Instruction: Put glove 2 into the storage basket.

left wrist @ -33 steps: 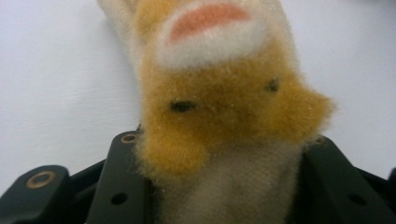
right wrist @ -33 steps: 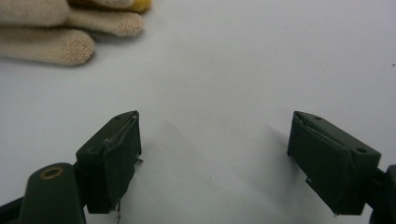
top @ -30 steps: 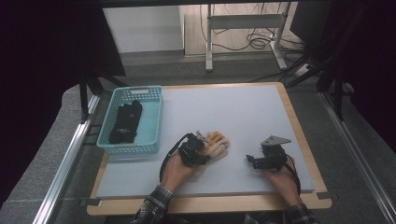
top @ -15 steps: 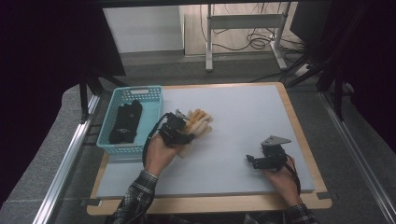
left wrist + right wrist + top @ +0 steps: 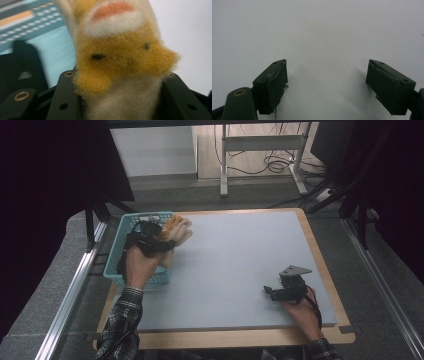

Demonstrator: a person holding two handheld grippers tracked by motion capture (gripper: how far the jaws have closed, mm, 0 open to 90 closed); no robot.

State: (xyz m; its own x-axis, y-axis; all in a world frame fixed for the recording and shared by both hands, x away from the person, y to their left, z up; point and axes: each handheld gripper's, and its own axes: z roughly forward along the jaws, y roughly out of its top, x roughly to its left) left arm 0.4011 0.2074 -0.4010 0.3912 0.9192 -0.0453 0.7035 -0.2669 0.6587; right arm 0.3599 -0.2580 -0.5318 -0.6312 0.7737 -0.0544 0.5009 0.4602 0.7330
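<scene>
A fuzzy orange-and-cream plush toy (image 5: 176, 228) hangs in the air over the right rim of the teal basket (image 5: 116, 262). My left gripper (image 5: 159, 241) is shut on it. In the left gripper view the plush toy (image 5: 120, 52) sits between the two black jaws, pressed at its cream lower part. Black items (image 5: 17, 67) lie in the basket beneath it. My right gripper (image 5: 270, 292) rests low on the grey mat at the front right. In the right gripper view its jaws stand wide apart with nothing between them, and the right gripper (image 5: 327, 85) faces bare mat.
The grey mat (image 5: 240, 260) lies on a wooden board (image 5: 320, 265) whose rim shows along the right and front. Metal rails run along both sides of the table. A white table frame and cables stand on the floor beyond the far edge.
My left gripper has carried the plush toy up and to the left, from the middle front of the mat to above the basket's rim. The right gripper has stayed in place.
</scene>
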